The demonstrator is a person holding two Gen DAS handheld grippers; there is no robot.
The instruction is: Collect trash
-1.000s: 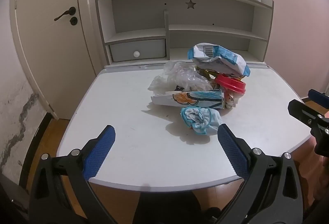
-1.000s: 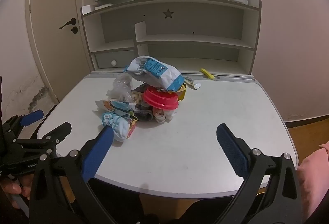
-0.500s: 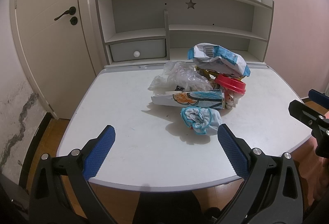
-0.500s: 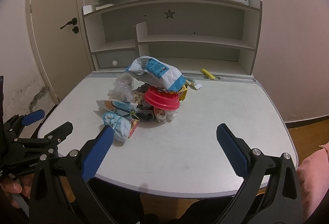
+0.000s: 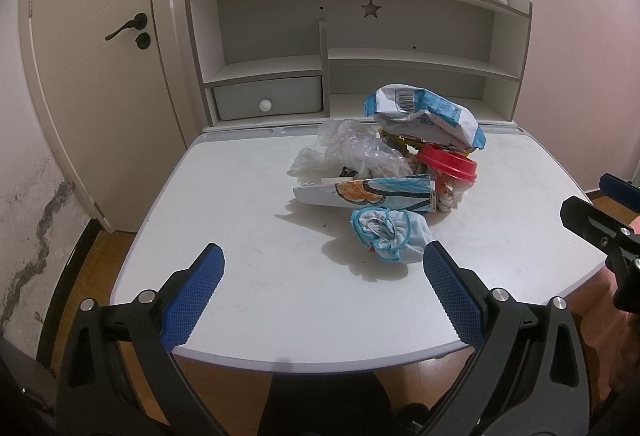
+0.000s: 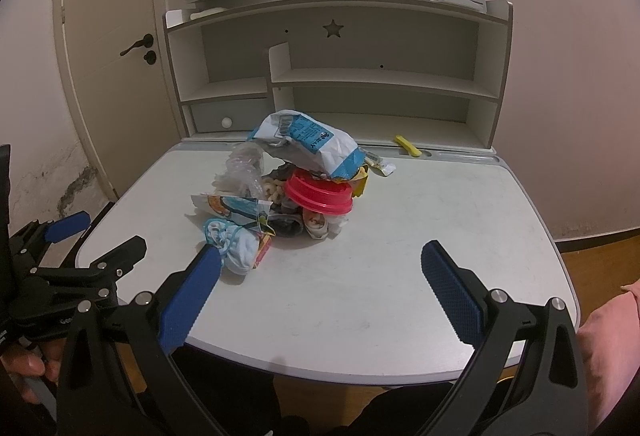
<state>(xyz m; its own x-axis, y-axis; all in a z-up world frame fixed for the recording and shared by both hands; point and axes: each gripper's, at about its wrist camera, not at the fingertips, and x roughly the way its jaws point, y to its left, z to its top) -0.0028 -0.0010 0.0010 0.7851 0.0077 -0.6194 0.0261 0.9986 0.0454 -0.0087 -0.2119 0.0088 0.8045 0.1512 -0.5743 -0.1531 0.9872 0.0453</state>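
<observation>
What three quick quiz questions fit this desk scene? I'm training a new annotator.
1. True or false: the left hand-held gripper holds trash.
2. What lies on top of the red lid? A) blue-and-white bag B) yellow clip C) clear plastic
3. Which piece of the pile lies nearest the desk's front edge?

Key: 1. False, both grippers are open, the right hand-held gripper too. 2. A. 3. The blue-rimmed bundle.
</observation>
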